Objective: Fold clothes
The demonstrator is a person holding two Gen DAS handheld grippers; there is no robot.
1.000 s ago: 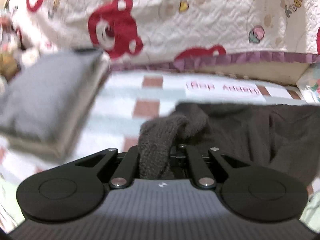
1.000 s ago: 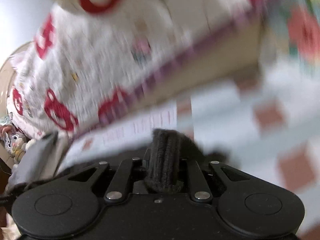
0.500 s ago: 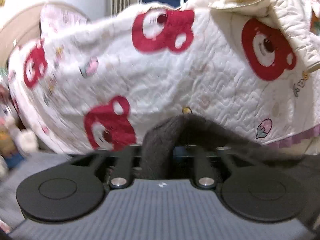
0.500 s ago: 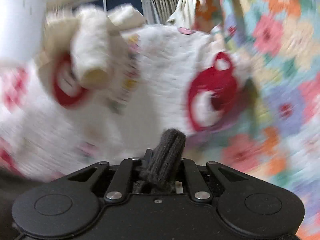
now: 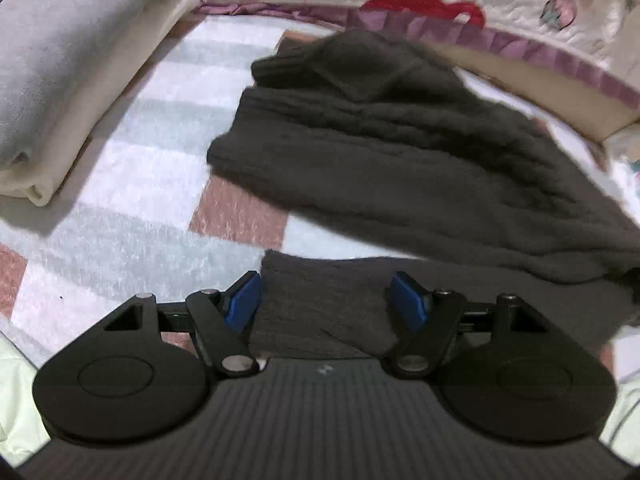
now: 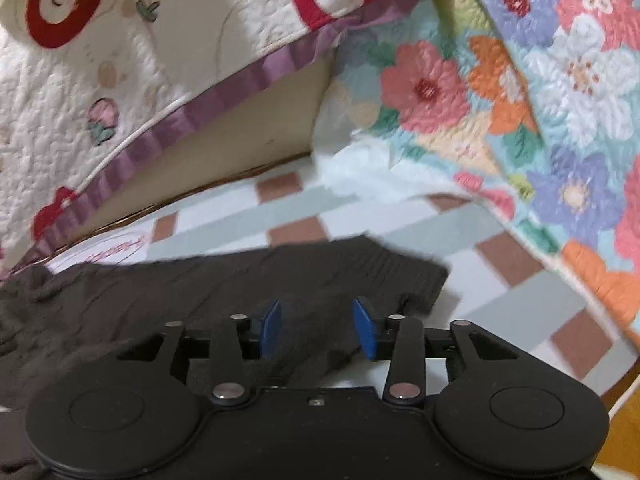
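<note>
Left wrist view: I see dark sweater [image 5: 400,152] slanting ahead of left gripper [image 5: 326,300], pads spread, cloth between them unpinched.
Right gripper [image 6: 318,328]: jaws opening over sweater hem.

dark knit sweater [image 5: 400,152]: right end cut off by frame edge, outline blurred. folded grey stack [image 5: 68,60]: top cropped. printed label [image 6: 116,250]: lettering probably unreadable.

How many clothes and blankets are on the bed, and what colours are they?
Dark knitted sweater: 1
Grey folded cloth: 1
Cream folded cloth: 1
White quilt with red bears: 1
Flowery quilt: 1
Total: 5
</note>
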